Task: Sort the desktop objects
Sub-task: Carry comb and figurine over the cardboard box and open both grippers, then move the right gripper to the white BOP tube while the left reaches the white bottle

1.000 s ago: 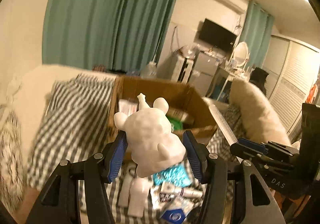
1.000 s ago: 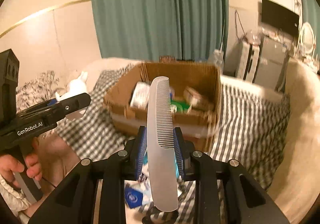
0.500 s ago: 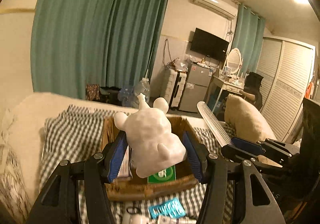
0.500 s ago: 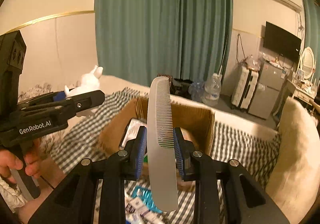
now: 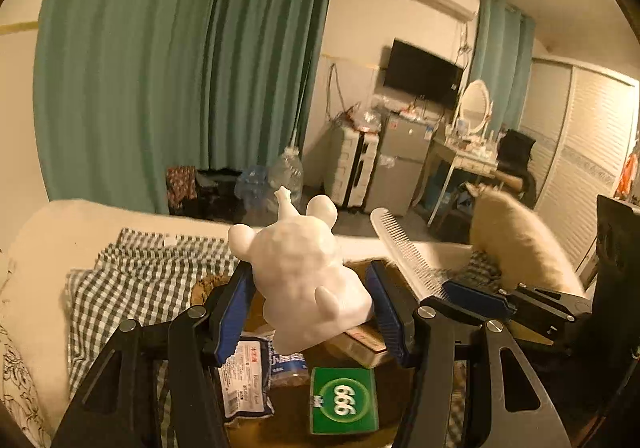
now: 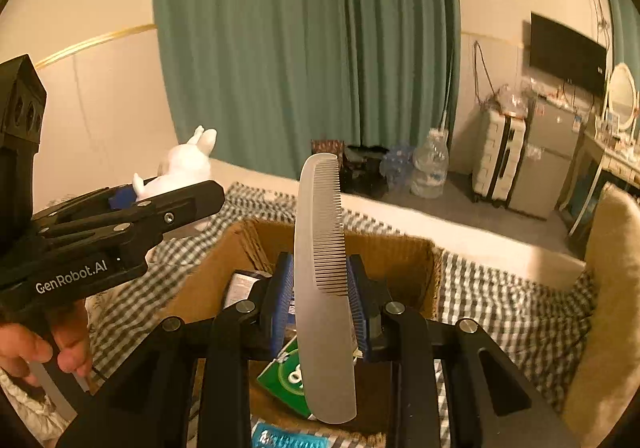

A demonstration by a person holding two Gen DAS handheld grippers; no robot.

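- The left tool [image 5: 310,304] is clenched on a white animal figurine [image 5: 304,276], held just above the near edge of the cardboard box [image 6: 400,248].
- The right tool [image 6: 320,308] grips a grey comb [image 6: 320,288] upright, teeth facing right, over the same box.
- The box sits on a checked blanket [image 6: 500,308] and already holds a green packet [image 5: 344,400] and a labelled pouch [image 5: 244,380].
- The step in hand appears to be dropping both items in; next, each tool likely needs lowering into the box before letting go.
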